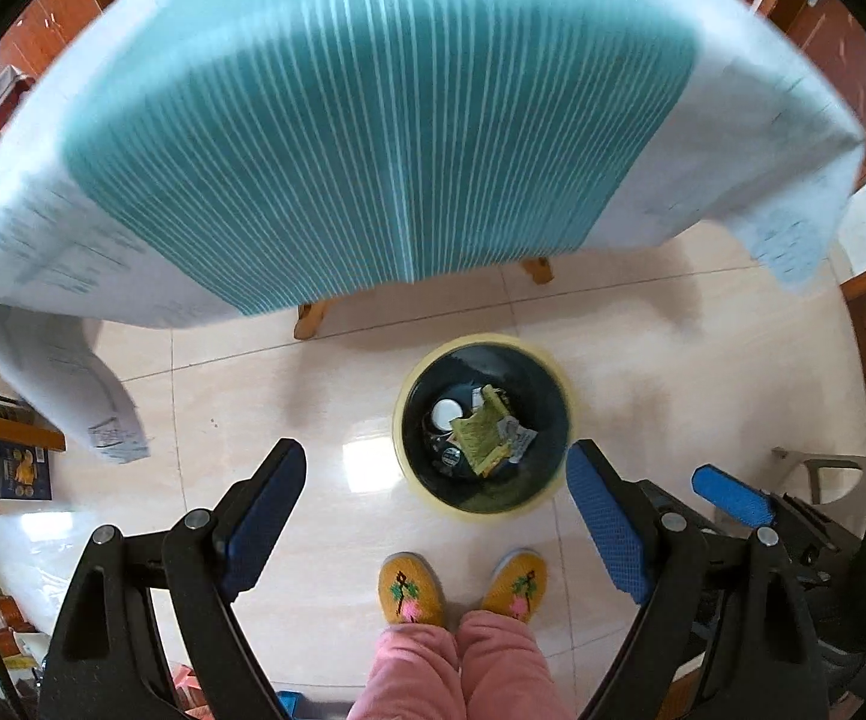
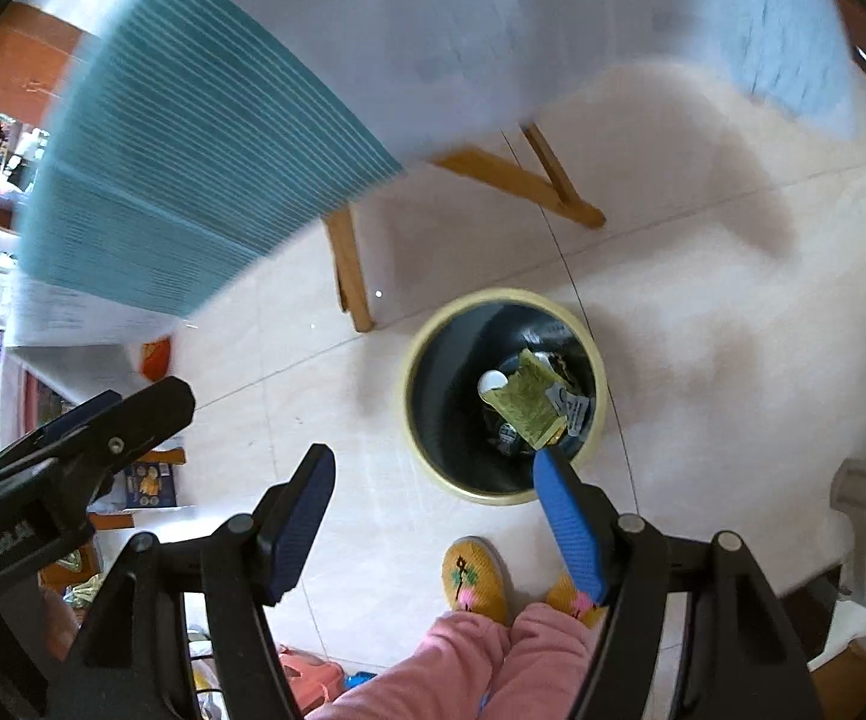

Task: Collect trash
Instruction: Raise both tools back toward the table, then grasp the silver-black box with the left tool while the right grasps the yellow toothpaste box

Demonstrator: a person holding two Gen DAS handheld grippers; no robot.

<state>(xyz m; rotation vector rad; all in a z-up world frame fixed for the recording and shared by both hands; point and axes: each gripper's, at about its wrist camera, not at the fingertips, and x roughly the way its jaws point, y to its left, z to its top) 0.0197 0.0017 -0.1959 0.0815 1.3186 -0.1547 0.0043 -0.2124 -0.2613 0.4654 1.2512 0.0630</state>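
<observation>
Both pairs of jaws stand spread with nothing between their blue pads. Seen from its own camera, the left gripper (image 1: 436, 504) hangs above the bin (image 1: 484, 427), with one pad off to the bin's left over bare floor (image 1: 241, 396) and the other just at the bin's right rim. The right gripper (image 2: 433, 501) also points down at the bin (image 2: 502, 397), one pad overlapping the near rim in the picture and the other out over the floor to the bin's left; the frames show no contact with the bin. The bin is round, with a pale yellow rim and a dark liner, and stands on the tiled floor just in front of the table (image 1: 373, 120). Inside the bin lies the trash: a green-yellow wrapper (image 2: 532, 405) on top, a white round lid or cup (image 1: 446, 413) beside it, and some smaller printed scraps at the wrapper's far side that are too small to tell. The table carries a teal striped cloth with white borders hanging over its edge, and wooden legs (image 2: 352, 264) show beneath it, close to the bin. On the bin's near side stand the person's feet in yellow embroidered slippers (image 1: 412, 588), with pink trouser legs (image 1: 415, 672) above them.
</observation>
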